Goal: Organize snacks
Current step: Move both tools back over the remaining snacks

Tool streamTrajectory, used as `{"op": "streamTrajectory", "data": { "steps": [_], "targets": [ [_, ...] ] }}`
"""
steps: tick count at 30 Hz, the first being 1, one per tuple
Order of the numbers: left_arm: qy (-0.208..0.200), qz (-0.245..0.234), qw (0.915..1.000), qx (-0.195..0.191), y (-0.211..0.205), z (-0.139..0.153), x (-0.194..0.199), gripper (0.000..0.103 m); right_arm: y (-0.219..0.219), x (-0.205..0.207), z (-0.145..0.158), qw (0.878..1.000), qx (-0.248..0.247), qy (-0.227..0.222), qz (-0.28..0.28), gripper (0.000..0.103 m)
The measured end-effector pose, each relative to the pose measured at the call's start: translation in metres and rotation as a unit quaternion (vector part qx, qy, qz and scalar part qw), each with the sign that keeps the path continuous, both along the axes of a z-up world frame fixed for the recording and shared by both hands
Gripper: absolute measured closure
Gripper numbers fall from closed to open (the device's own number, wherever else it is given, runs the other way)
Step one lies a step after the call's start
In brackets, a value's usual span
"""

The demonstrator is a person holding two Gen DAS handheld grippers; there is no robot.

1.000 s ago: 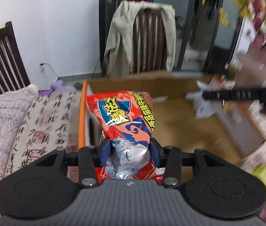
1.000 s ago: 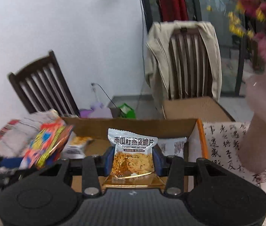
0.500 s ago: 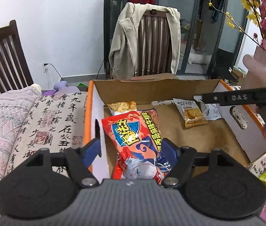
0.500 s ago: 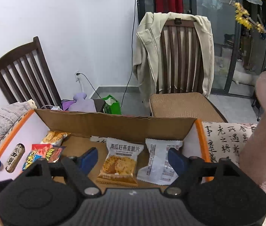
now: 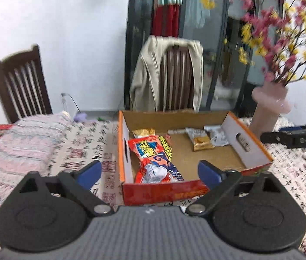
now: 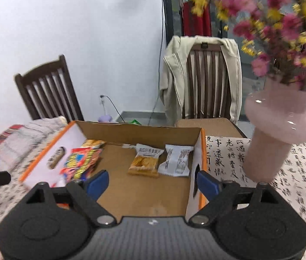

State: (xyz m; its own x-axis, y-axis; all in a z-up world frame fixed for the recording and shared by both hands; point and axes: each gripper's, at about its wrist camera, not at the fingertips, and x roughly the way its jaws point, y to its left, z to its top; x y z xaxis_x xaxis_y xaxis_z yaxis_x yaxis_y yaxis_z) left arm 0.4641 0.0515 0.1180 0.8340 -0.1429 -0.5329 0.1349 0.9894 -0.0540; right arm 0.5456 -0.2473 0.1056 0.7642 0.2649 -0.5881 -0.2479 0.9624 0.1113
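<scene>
While both grippers hover with jaws spread wide and nothing between them, a shallow cardboard box (image 5: 248,145) sits on a counter (image 5: 88,143) draped in a calligraphy-print cloth. The left gripper (image 5: 150,173) hangs at the box's near red edge, its blue pads on either side of that wall. Inside, a red chip bag (image 5: 155,158) lies lengthwise along the left wall. A small orange cracker packet (image 6: 145,161) and a white snack packet (image 6: 177,159) lie side by side near the back right corner, edges touching. Another yellow packet (image 5: 143,132) rests at the back left, just behind the chip bag. The right gripper (image 6: 153,181) hangs above the box's near end. A pink vase (image 6: 276,130) of pink and yellow blossoms stands on the counter just right of the box.
</scene>
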Motion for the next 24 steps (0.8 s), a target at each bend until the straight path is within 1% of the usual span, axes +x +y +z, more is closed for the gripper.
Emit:
{"op": "streamTrajectory", "data": {
  "steps": [3,7,9,12,15,18,20,24],
  "targets": [
    [-0.021,-0.003,0.9998,0.000,0.003,0.007,-0.043,0.003,-0.012,-0.042,0.010,1.000,0.021,-0.016,0.008,0.007],
    [-0.048,-0.005,0.9988,-0.010,0.005,0.013,-0.097,0.000,-0.022,-0.099,0.016,0.999,0.031,-0.033,0.019,0.007],
    [-0.060,0.002,0.9981,-0.017,0.004,0.011,-0.122,0.000,-0.025,-0.129,0.017,0.998,0.035,-0.045,0.024,0.006],
    [-0.065,0.005,0.9977,-0.018,-0.002,0.004,-0.160,0.000,-0.030,-0.173,0.015,0.997,0.044,-0.064,0.026,0.004],
    [-0.068,0.003,0.9975,-0.019,-0.008,-0.006,-0.195,0.000,-0.033,-0.215,0.008,0.995,0.058,-0.073,0.031,0.003],
    [-0.061,0.010,0.9976,-0.030,-0.010,-0.019,-0.226,0.000,-0.029,-0.256,-0.009,0.995,0.061,-0.073,0.045,0.001],
    [-0.067,0.019,0.9969,-0.037,-0.012,-0.026,-0.247,0.000,-0.029,-0.281,-0.022,0.994,0.063,-0.075,0.043,0.001],
    [-0.070,0.021,0.9962,-0.047,-0.014,-0.034,-0.278,0.000,-0.027,-0.321,-0.044,0.995,0.044,-0.078,0.036,0.001]
  ]
}}
